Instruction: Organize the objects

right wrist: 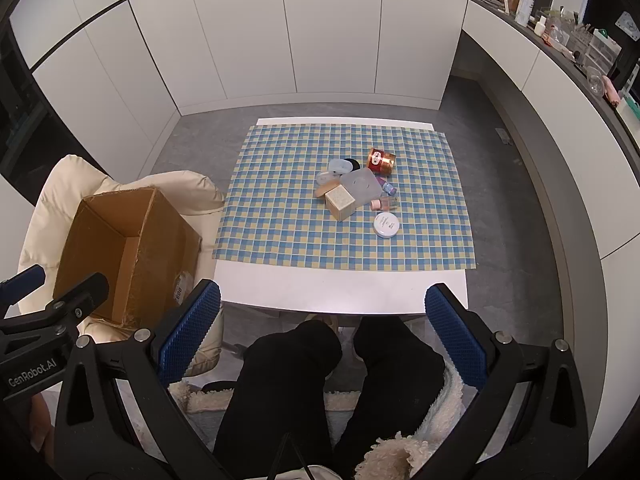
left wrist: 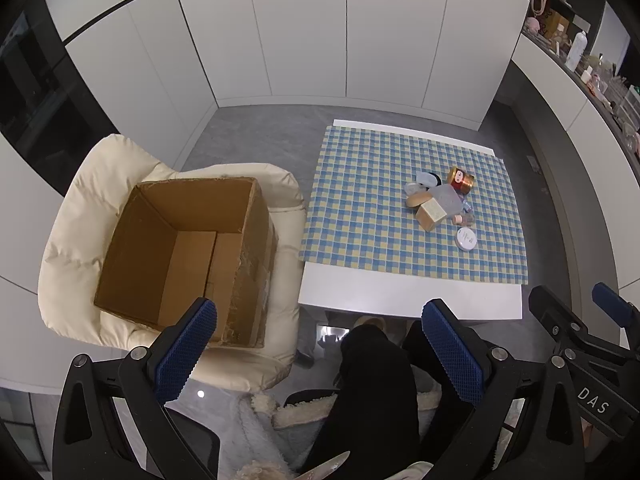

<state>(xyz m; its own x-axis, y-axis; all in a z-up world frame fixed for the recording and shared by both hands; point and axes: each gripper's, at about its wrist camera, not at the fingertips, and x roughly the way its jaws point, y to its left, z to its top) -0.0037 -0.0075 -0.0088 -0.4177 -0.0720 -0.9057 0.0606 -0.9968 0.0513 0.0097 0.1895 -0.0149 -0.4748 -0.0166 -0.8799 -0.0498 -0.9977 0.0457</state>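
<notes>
I hold both grippers high over my lap, tilted down, each with its jaws spread wide and nothing between the blue pads.

Beyond the left finger of my left gripper sits the open brown cardboard box, empty inside, resting on a cream padded chair that fills the space left of the table. Just past the right finger begins the white table, most of it covered by a blue-and-yellow checked cloth.

Ahead of my right gripper, well beyond the jaws and a little right of the gap's middle, lies the clutter to sort, all packed close together: a pale blue oval case, a beige cube-shaped box, a translucent flat plastic lid leaning over the pile, a red-and-copper tin can on its side at the far edge, small pinkish bottles, and a round white jar nearest me.

Between the jaws and the table are my knees in black trousers. At far right a grey counter carries bottles and clear containers.
</notes>
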